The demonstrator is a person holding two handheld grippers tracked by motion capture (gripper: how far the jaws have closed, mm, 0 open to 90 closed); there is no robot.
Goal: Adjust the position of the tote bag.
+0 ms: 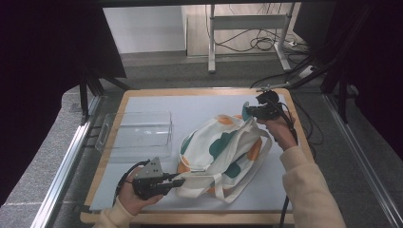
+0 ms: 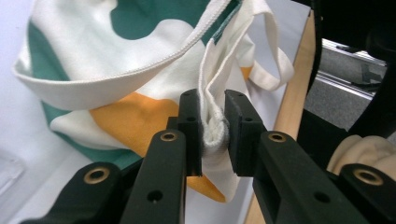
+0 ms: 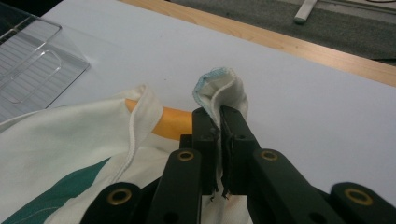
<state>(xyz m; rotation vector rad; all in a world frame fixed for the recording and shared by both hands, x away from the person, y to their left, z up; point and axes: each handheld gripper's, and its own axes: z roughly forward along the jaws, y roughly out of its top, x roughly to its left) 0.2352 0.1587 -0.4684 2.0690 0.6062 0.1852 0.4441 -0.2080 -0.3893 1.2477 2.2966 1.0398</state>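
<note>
Left tool (image 1: 177, 182) is clamping a bunched fold of the tote bag (image 1: 223, 152) at its near-left corner; in the left gripper view the cloth is pinched tight between both pads (image 2: 191, 126), seam edge sticking up above them. Right tool (image 1: 250, 111) is gripping the bag's far edge, and in the right gripper view the jaws are nearly together with a thin fold of white cloth poking out above the fingertips (image 3: 233, 126). So I'm holding the bag at two opposite ends.

Bag is sitting roughly mid-surface, a little right of centre, on the white mat (image 1: 157, 102). It's white fabric with teal and orange blobs. Far end is looking lifted where I'm holding it; the middle is sagging and still resting on the mat. One strap (image 1: 259, 159) is lying loose along the right side, another loop is hanging toward the near edge.

Clear plastic tray (image 1: 138, 133) is sitting at the left of the mat, apart from the bag and just beyond my left hand (image 1: 133, 199). Wooden surface (image 1: 199, 218) is showing as a border around the mat.
</note>
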